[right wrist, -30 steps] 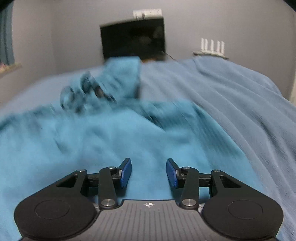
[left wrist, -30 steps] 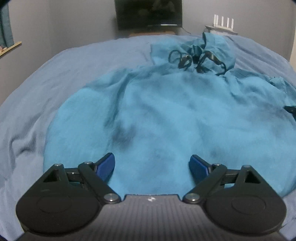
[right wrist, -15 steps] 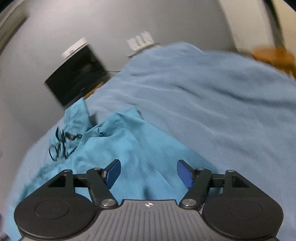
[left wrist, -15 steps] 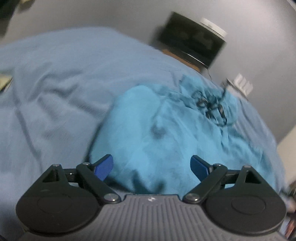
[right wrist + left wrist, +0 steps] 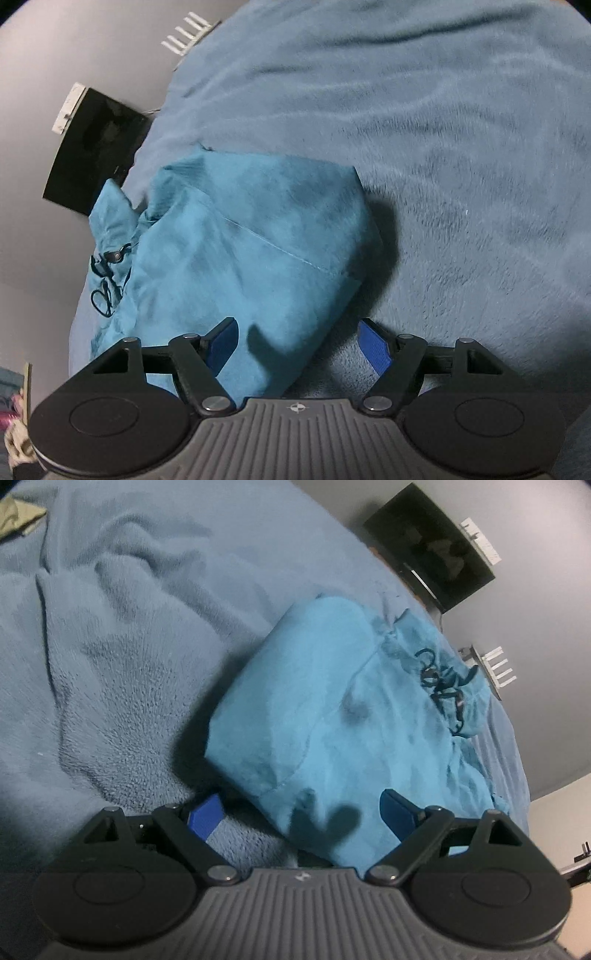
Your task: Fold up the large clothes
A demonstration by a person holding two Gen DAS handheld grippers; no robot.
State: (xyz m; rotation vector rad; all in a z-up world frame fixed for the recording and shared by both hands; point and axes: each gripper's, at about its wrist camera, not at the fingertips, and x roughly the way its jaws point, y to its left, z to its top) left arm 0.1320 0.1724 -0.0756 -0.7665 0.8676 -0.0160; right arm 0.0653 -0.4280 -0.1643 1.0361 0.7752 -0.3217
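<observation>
While the large bed covered in a blue-grey fleece blanket (image 5: 122, 672) is carrying the work, the teal fleece hooded garment (image 5: 332, 716) is lying on it partly folded, as a thick oblong bundle.

In the left wrist view, the bundle's long axis is running from just ahead of the left hand-held gripper (image 5: 301, 810) up and to the right, toward the hood end with the tangled black drawcord (image 5: 441, 686). The near corner of the bundle is lying between the two blue pads without being pressed; the left pad is sitting over bare blanket and the right pad over the fabric. The jaws are standing wide apart, holding nothing.

In the right wrist view, the same bundle (image 5: 243, 240) is stretching from the right hand-held gripper (image 5: 297, 345) up and to the left. Its folded side edge is passing between the pads. Those jaws have just been opening; they are apart, and no pad is clamping the cloth.

Both hand-held grippers are sitting at the bundle's near end, one at each corner, so neither is judged clearly nearer. The coming fold probably depends on gripping these two corners and carrying them along the long axis toward the hood.

No brand, label or legible writing is showing on the garment; a small emblem on each gripper body is too small to read.
</observation>
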